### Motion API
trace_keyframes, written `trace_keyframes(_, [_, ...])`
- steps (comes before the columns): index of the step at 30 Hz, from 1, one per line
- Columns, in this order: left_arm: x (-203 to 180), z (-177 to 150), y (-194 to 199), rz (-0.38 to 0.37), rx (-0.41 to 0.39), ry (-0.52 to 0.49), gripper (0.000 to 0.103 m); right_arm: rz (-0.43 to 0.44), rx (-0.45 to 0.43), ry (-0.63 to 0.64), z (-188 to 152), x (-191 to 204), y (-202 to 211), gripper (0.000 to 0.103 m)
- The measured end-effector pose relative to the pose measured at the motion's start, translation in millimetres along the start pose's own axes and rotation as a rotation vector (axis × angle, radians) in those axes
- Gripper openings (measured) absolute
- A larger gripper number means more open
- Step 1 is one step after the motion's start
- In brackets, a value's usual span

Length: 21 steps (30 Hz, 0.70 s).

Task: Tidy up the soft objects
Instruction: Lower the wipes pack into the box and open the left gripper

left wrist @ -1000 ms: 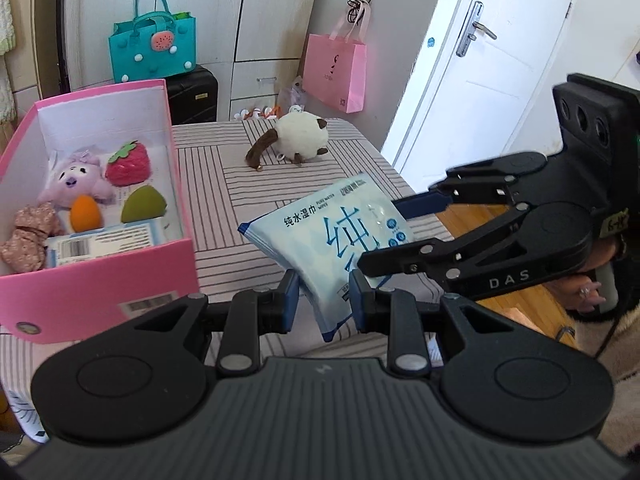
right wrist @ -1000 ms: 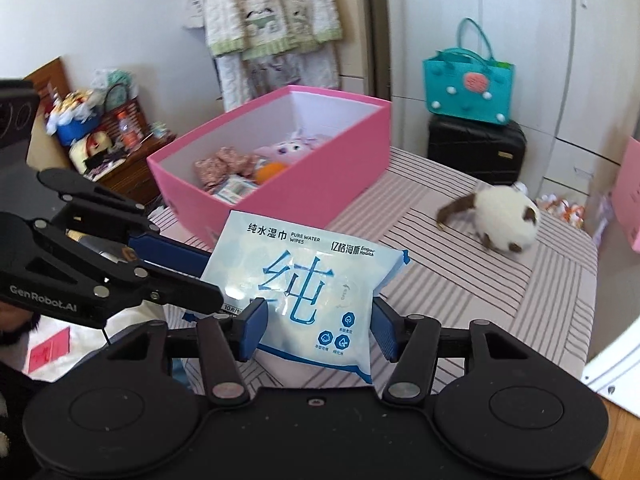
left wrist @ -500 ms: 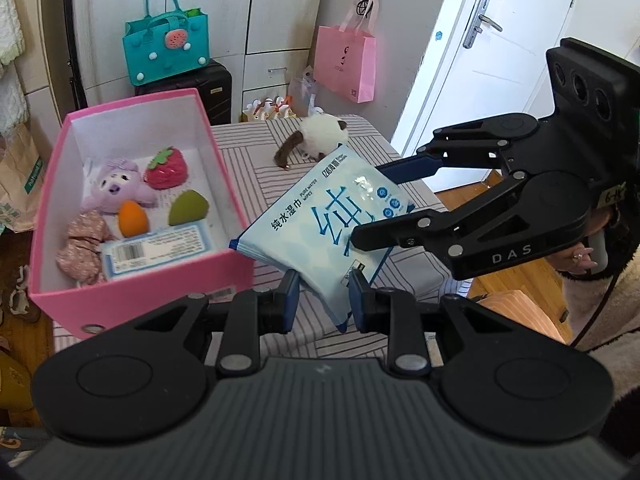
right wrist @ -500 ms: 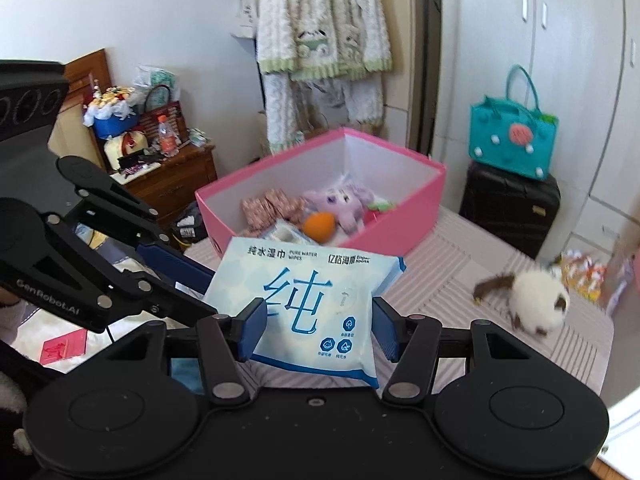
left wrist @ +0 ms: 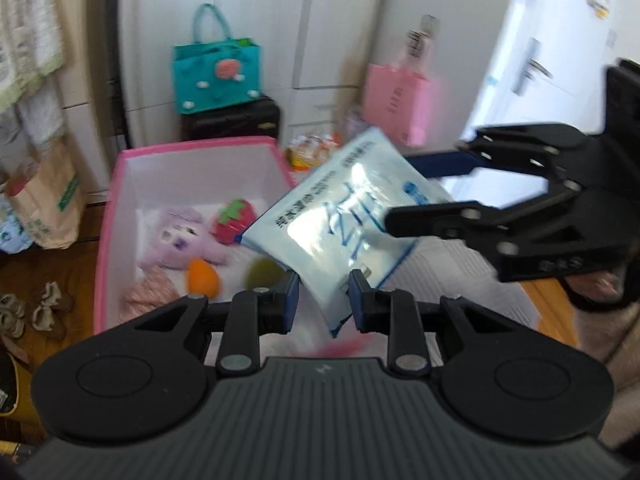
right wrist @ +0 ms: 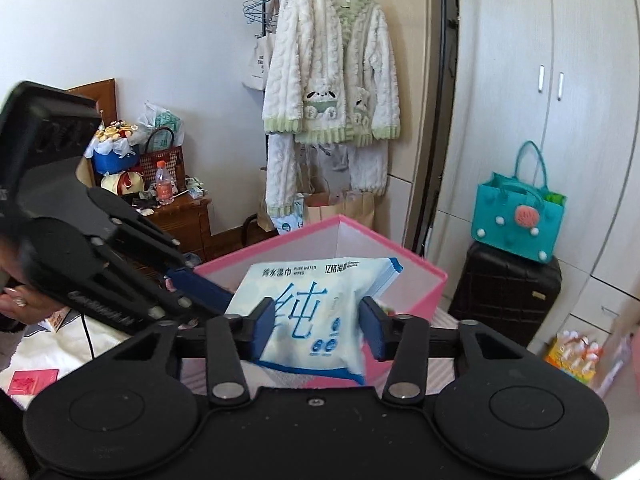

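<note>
**Wet-wipes pack carried by two grippers over the pink box**

We see the wet-wipes pack (left wrist: 344, 224) held off the surface between both tools. In the left wrist view, the left gripper (left wrist: 323, 300) has its fingers closed to a narrow gap on the pack's lower corner. The right gripper (left wrist: 404, 196) enters from 3 o'clock, its fingers pinching the pack's far side. In the right wrist view the right gripper (right wrist: 318, 322) grips the pack (right wrist: 316, 304) across its lower half, fingers only partly closed because the pack fills the gap.

The pack's long axis runs from 6 o'clock up toward 1 o'clock in the left view, tilted. The pink box (left wrist: 108, 216) lies at 10 o'clock from the left fingers; the pack's upper left edge appears to overhang its right wall. We judge the left gripper the nearer one to the box interior, so a lowering toward 10 o'clock would seat the pack there.

Inside the box lie a purple plush (left wrist: 180, 240), a strawberry toy (left wrist: 234, 220), an orange toy (left wrist: 204, 278) and a green toy (left wrist: 264, 274).

Legible print on the pack reads "PURE WATER WIPES" beside Chinese characters, with a large "纯". The right gripper's body carries lettering, too blurred to read.
</note>
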<state>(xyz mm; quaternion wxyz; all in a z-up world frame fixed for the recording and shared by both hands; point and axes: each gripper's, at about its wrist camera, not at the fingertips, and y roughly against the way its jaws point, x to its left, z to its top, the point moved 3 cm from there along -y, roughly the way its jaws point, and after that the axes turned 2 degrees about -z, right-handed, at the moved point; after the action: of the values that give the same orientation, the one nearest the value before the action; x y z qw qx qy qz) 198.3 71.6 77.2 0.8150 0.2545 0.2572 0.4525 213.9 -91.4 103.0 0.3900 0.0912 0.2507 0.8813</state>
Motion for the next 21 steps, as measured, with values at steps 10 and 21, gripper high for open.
trace_keyframes(10, [61,46,-53,0.225,-0.061,0.026,0.026,0.085,0.106,-0.064,18,-59,-95,0.019])
trace_keyframes(21, [92,57,-107,0.338,0.077,0.016,0.026,0.095,0.257,-0.007,10,-65,-165,0.019])
